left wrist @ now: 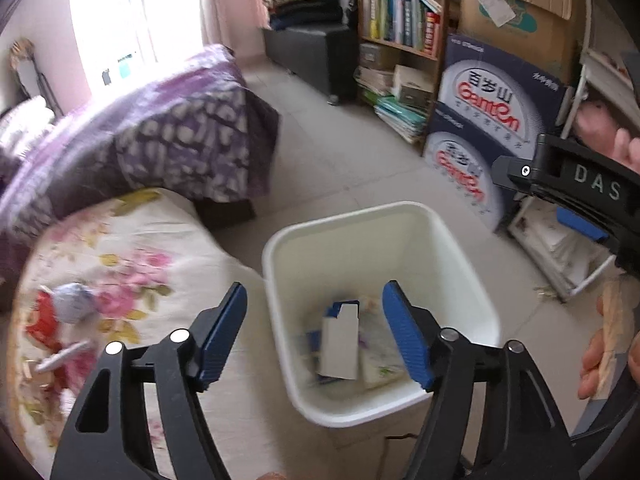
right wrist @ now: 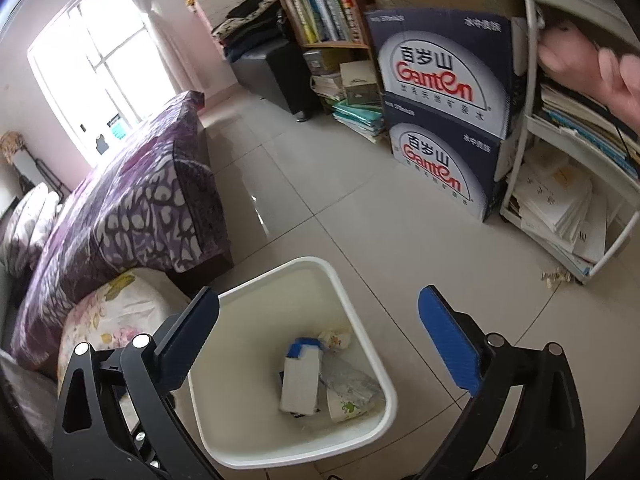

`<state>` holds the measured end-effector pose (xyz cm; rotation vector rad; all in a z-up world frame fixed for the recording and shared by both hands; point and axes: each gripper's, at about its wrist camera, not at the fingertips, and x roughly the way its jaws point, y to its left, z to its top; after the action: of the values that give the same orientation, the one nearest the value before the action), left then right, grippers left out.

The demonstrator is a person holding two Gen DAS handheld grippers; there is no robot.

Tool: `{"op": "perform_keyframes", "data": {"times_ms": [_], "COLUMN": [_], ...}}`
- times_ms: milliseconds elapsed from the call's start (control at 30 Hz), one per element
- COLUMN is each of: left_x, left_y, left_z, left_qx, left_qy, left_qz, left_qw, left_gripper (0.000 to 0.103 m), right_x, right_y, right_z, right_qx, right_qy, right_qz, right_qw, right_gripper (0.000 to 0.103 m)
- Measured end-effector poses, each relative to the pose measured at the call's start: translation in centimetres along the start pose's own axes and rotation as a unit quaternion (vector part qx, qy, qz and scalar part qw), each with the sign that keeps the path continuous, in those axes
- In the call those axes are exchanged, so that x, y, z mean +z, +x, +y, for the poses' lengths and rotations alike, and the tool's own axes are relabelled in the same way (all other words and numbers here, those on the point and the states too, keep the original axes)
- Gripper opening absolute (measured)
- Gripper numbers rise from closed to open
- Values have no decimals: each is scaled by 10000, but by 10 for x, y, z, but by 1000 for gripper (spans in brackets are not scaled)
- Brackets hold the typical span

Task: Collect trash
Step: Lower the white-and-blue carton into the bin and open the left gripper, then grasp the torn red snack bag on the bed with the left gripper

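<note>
Left wrist view: drop step done, left gripper (left wrist: 316, 332) and right gripper (right wrist: 320, 340) fingers released, empty above white bin (left wrist: 460, 248) holding box (left wrist: 340, 346); next, reaching for crumpled trash (left wrist: 74, 304) near floral bed's (left wrist: 160, 240) left edge.

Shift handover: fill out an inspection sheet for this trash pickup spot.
Surface: tiled floor; floral bedspread.
Job's things: white bin holds a white box, a paper cup and wrappers; red wrapper and crumpled ball lie on the bedspread.
Clutter: paper scraps by the shelf.
Grippers: left hand-held gripper and right hand-held gripper open, empty.
Cables: nothing seen.
Surroundings: bookshelf, stacked cartons.
</note>
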<state>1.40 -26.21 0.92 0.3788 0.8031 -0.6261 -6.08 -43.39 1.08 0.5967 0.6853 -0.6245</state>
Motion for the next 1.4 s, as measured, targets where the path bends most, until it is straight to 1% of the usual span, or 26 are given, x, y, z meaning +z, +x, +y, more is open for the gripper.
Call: {"op": "perform_keyframes", "data": {"times_ms": [100, 167, 233, 333, 500, 633, 1000, 1133, 1400], "left_x": [-7, -9, -12, -15, -23, -31, -53, -64, -86], "left_y": [-3, -6, -8, -10, -11, -12, -21, -23, -23], "left_z": [16, 26, 41, 64, 90, 108, 156, 178, 226], "left_qx": [434, 656, 838, 1036, 1238, 1395, 1737, 1887, 2206], "left_qy": [-42, -133, -311, -607, -859, -954, -1204, -1336, -1573], "left_qz": [-74, -116, -151, -131, -25, 35, 164, 260, 515], "left_qw": [9990, 9977, 9959, 9927, 9886, 9856, 9773, 9726, 9612], "left_gripper": [73, 75, 78, 78, 78, 78, 79, 83, 83], "right_x": [-6, -10, -15, -23, -39, -50, -82, -95, -117], "right_y": [0, -1, -2, -3, -1, 3, 10, 11, 15], "right_z": [19, 29, 43, 59, 88, 107, 160, 181, 218], "right_qx": [-11, -45, -92, -111, -161, -175, -95, -22, 117], "right_qy": [-242, -367, -569, -794, -1269, -1570, -2189, -2429, -2738], "right_qz": [-54, -102, -183, -241, -229, -189, -115, -58, 27], "right_qw": [9997, 9993, 9982, 9965, 9915, 9873, 9756, 9700, 9617], "right_gripper": [96, 96, 96, 96, 96, 96, 96, 96, 96]}}
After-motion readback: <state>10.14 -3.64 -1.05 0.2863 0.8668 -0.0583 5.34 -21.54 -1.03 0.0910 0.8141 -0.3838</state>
